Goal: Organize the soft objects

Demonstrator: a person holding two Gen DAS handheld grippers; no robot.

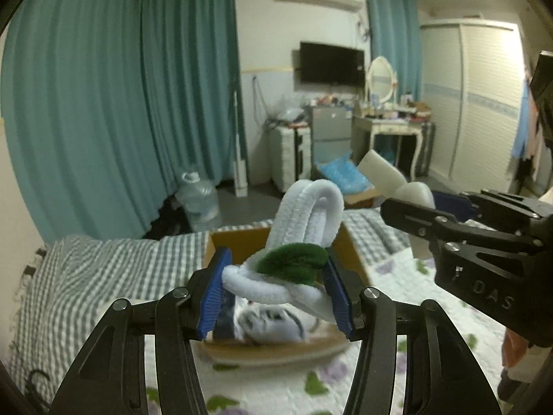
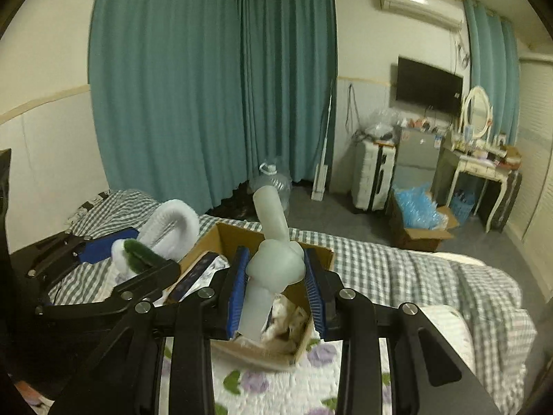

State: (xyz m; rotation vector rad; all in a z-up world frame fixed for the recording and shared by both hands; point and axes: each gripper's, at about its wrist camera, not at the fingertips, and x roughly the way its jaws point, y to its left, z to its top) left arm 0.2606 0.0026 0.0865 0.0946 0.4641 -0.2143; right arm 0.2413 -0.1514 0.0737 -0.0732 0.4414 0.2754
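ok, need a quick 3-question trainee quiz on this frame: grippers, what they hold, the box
1. True or false: the left gripper is empty.
2. The right gripper holds: A) a water jug B) a pale knotted soft toy C) a suitcase.
3. Fill in: the cardboard box sits on the ____.

Key:
1. False; it is shut on the white and green plush.
2. B.
3. Bed.

Right tongs (image 2: 274,288) clamped on pale green-white soft toy (image 2: 274,259), above open cardboard box (image 2: 312,252) on the bed (image 2: 397,269). Left tongs (image 2: 114,259) at 9 o'clock grip a white-green plush (image 2: 169,223).
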